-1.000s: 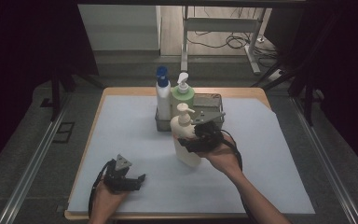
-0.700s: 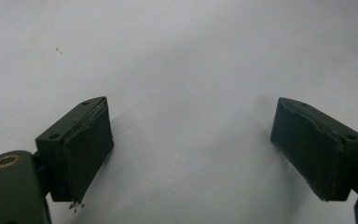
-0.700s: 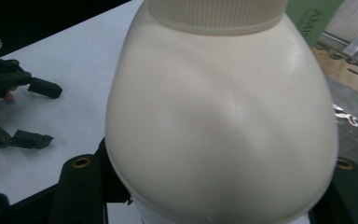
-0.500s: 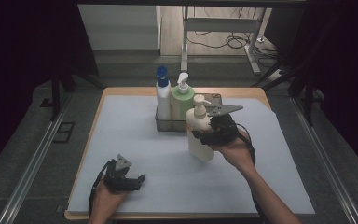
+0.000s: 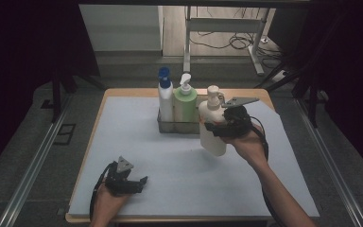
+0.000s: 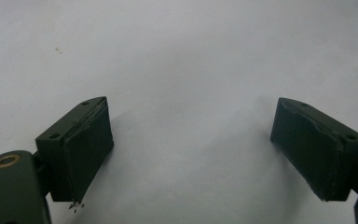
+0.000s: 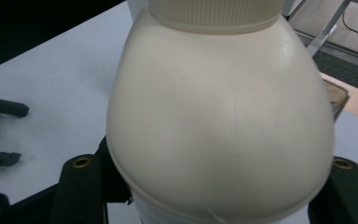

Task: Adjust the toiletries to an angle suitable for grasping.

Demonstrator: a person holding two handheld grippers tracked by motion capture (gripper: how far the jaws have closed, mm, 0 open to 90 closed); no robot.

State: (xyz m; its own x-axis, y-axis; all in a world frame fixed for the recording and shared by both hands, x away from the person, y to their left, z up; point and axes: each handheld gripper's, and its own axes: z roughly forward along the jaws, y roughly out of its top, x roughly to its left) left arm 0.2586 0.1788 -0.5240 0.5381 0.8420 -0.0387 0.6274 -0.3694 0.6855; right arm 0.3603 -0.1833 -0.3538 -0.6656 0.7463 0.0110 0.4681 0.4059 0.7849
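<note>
A cream pump bottle (image 5: pixel 213 142) hangs upright above the white mat, just right of the metal basket's near corner. My right gripper (image 5: pixel 216 130) is shut on its body from the right side. The right gripper view shows the bottle's rounded shoulder (image 7: pixel 219 116) close up between the jaws. My left gripper (image 5: pixel 139 184) rests on the mat at the front left, jaws pointing right. It stands open (image 6: pixel 191 154) with only bare mat between the pads.
A metal basket (image 5: pixel 179 126) at the back middle holds a white bottle with a blue cap (image 5: pixel 165 94) and a green pump bottle (image 5: pixel 185 101). The white mat (image 5: pixel 137 142) covers a wooden table (image 5: pixel 260 93); dark floor surrounds it.
My right gripper has carried the cream bottle to the right and a little upward, along the front of the basket. The left gripper has stayed where it was.
</note>
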